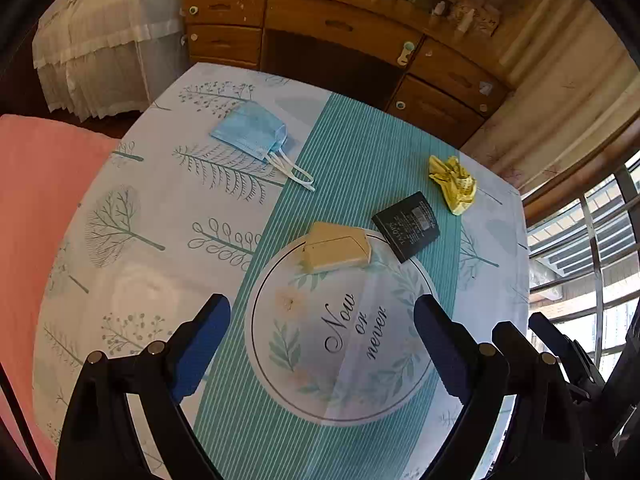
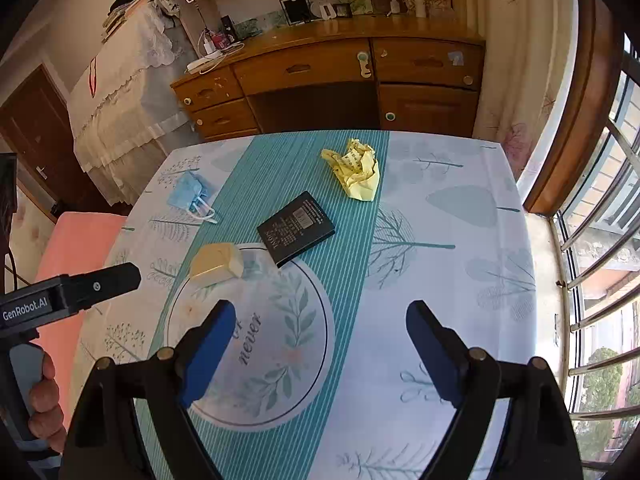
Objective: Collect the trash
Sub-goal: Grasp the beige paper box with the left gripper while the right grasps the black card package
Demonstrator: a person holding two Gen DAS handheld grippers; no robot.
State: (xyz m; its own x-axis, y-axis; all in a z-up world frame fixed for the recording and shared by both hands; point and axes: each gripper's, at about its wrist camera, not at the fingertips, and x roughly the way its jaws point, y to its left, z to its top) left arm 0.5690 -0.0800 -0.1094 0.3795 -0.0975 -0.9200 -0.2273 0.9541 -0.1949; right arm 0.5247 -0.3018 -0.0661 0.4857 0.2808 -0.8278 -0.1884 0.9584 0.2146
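Note:
On the patterned tablecloth (image 1: pixel 152 216) lie a blue face mask (image 1: pixel 250 130), a crumpled yellow paper (image 1: pixel 454 184), a black flat box (image 1: pixel 406 226) and a tan flattened carton (image 1: pixel 338 246). My left gripper (image 1: pixel 322 312) hovers open above the round "Now or never" print, short of the tan carton, with nothing between its fingers. In the right wrist view my right gripper (image 2: pixel 320 320) also stands open and empty over the cloth. Beyond it lie the tan carton (image 2: pixel 218 264), the black box (image 2: pixel 296 228), the yellow paper (image 2: pixel 358 170) and the mask (image 2: pixel 188 194).
A wooden desk with drawers (image 2: pixel 328 76) stands behind the table. A pink chair (image 1: pixel 36 200) sits at the left, a lace-covered piece of furniture (image 2: pixel 120 100) beyond it. Window bars (image 2: pixel 600 260) run along the right. A hand (image 2: pixel 44 396) holds the left gripper's handle.

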